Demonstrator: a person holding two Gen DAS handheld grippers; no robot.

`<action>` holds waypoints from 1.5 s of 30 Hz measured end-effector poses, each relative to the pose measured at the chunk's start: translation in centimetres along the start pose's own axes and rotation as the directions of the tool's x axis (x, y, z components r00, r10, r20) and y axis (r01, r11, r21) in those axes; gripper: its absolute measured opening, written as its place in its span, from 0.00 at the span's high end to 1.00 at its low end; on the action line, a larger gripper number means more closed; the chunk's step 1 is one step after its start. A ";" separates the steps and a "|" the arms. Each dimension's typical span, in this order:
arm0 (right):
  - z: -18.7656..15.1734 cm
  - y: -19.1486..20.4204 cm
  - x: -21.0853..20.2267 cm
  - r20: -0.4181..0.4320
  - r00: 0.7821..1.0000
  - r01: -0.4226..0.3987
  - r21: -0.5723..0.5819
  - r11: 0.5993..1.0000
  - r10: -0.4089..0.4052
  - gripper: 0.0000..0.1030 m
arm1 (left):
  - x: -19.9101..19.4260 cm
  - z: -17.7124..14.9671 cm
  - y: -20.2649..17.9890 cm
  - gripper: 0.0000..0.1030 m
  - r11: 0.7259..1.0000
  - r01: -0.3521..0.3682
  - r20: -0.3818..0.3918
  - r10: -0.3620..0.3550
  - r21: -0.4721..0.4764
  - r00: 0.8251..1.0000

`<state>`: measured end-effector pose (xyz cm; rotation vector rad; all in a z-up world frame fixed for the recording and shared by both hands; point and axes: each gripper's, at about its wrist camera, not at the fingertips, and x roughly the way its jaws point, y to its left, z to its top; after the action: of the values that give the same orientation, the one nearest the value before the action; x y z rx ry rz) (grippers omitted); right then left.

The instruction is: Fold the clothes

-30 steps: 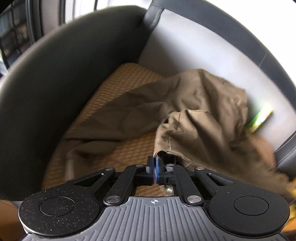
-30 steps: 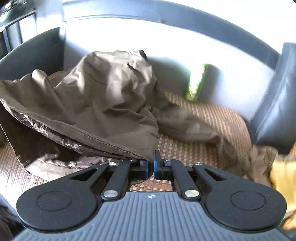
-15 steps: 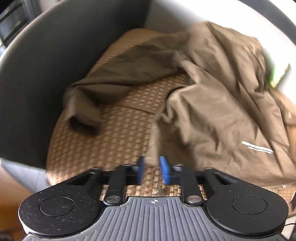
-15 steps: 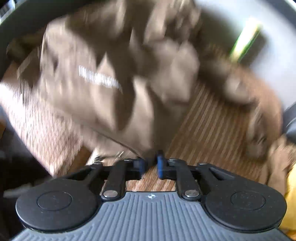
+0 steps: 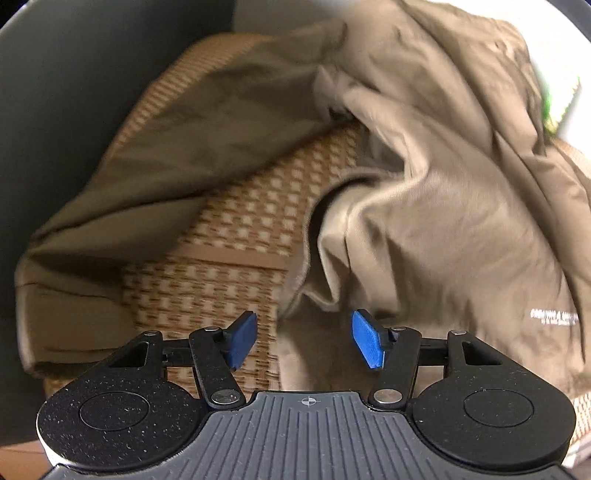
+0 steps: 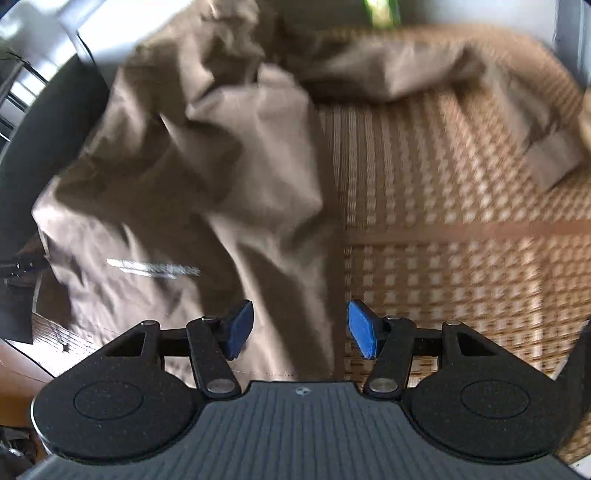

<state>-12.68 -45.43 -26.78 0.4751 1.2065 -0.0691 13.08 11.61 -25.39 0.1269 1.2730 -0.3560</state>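
Observation:
A crumpled khaki jacket point(image 5: 436, 206) with a small white print lies on the woven seat mat point(image 5: 236, 229) of a sofa. One sleeve stretches off to the left. My left gripper point(image 5: 303, 341) hovers low over the jacket's near hem; its jaws are opening and the blue pads press on nothing. In the right wrist view the same jacket point(image 6: 192, 192) fills the left half, a sleeve point(image 6: 413, 70) running across the top. My right gripper point(image 6: 300, 334) hangs over the hem edge, jaws opening, cloth beneath them but not pinched.
Dark sofa armrest point(image 5: 66, 110) curves round the left side. A green packet point(image 5: 561, 99) leans against the pale backrest, also the green packet point(image 6: 382, 11) at the top edge. Bare woven mat point(image 6: 461, 229) spreads to the right of the jacket.
Both grippers were shut on the jacket's edge a second ago; they dropped toward the seat and their jaws spread apart. The jacket fell and now lies spread on the mat.

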 end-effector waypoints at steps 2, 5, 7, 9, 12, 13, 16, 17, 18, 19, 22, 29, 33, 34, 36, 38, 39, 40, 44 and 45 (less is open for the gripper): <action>-0.2 -0.2 1.6 -0.027 1.000 0.008 -0.003 1.000 -0.009 0.40 | 0.8 -0.1 -0.1 0.30 1.000 0.021 -0.019 -0.021 0.017 1.000; -0.6 -0.7 3.2 -0.063 0.998 0.009 0.019 1.000 -0.008 0.40 | 1.8 -0.3 -0.3 0.31 0.998 0.059 -0.038 -0.058 0.019 0.998; -0.8 -0.6 3.9 -0.081 0.997 0.000 0.032 0.999 0.003 0.41 | 2.4 -0.5 -0.3 0.40 0.997 0.075 -0.057 -0.074 0.016 0.996; -1.0 -0.5 4.4 -0.091 0.996 0.003 0.045 0.999 0.002 0.44 | 2.7 -0.7 -0.5 0.90 0.995 0.099 -0.090 -0.097 0.021 0.991; -0.3 -0.6 4.1 -0.110 0.992 -0.044 0.110 0.993 0.056 0.92 | 0.8 -0.5 0.0 1.00 0.976 0.212 -0.108 -0.217 -0.055 0.970; 0.1 -0.4 3.2 -0.105 0.991 -0.072 0.127 0.989 0.085 0.93 | -0.7 -0.4 0.4 1.00 0.957 0.276 -0.091 -0.284 -0.091 0.954; 1.6 1.2 -1.5 -0.069 0.981 -0.177 0.065 0.982 0.181 0.96 | -5.6 -0.2 1.9 1.00 0.886 0.431 -0.016 -0.440 -0.168 0.898; 2.0 1.7 -3.5 -0.060 0.975 -0.213 0.046 0.976 0.215 0.96 | -7.1 -0.1 2.4 1.00 0.860 0.472 0.008 -0.480 -0.193 0.877; 2.4 2.1 -5.2 -0.056 0.970 -0.235 0.024 0.972 0.236 0.96 | -8.1 -0.3 2.9 1.00 0.839 0.498 0.019 -0.507 -0.217 0.862; 2.8 2.5 -6.8 -0.055 0.967 -0.248 0.001 0.969 0.247 0.96 | -8.5 -0.5 3.2 1.00 0.831 0.507 0.017 -0.517 -0.229 0.856; 2.9 2.2 -9.2 -0.078 0.960 -0.270 -0.007 0.963 0.268 0.96 | -7.0 -1.6 4.5 1.00 0.854 0.458 -0.074 -0.487 -0.247 0.870; -1.3 -0.6 -1.1 -0.349 0.930 -0.104 0.057 0.993 0.117 0.77 | 1.8 -5.8 3.8 0.77 0.962 0.180 -0.326 -0.241 -0.204 0.914; -1.8 0.4 0.0 -0.329 0.944 -0.021 -0.008 1.000 0.017 0.62 | -1.7 -3.4 2.5 0.52 0.971 0.194 -0.282 -0.226 -0.138 0.932; -1.1 0.5 -1.0 -0.296 0.955 -0.033 -0.005 0.999 0.030 0.60 | -2.7 -2.7 2.5 0.49 0.972 0.194 -0.267 -0.225 -0.136 0.937; 0.5 0.7 -3.1 -0.231 0.971 -0.058 -0.004 0.998 0.055 0.58 | -5.0 -1.3 2.7 0.42 0.966 0.196 -0.220 -0.230 -0.167 0.948; 2.7 0.7 -5.2 -0.161 0.983 -0.084 0.000 0.996 0.083 0.56 | -7.3 0.2 3.0 0.39 0.959 0.198 -0.155 -0.231 -0.201 0.961; 3.9 0.8 -6.2 -0.128 0.987 -0.094 0.001 0.996 0.093 0.56 | -8.4 0.9 3.2 0.39 0.955 0.200 -0.114 -0.228 -0.219 0.967; 4.9 0.8 -7.1 -0.096 0.990 -0.101 0.001 0.995 0.101 0.56 | -9.6 1.7 3.1 0.38 0.950 0.209 -0.062 -0.229 -0.232 0.972; 9.4 1.2 -9.6 0.021 0.992 -0.122 -0.033 0.992 0.123 0.56 | -12.0 5.3 2.4 0.36 0.946 0.216 0.098 -0.198 -0.240 0.975; 10.7 1.1 -9.7 0.042 0.991 -0.125 -0.041 0.991 0.127 0.56 | -12.3 6.3 2.0 0.36 0.947 0.222 0.125 -0.198 -0.232 0.972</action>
<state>-6.48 -50.50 -14.71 0.5124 1.1302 0.0519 16.48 13.99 -12.06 -0.2367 1.2229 -0.3801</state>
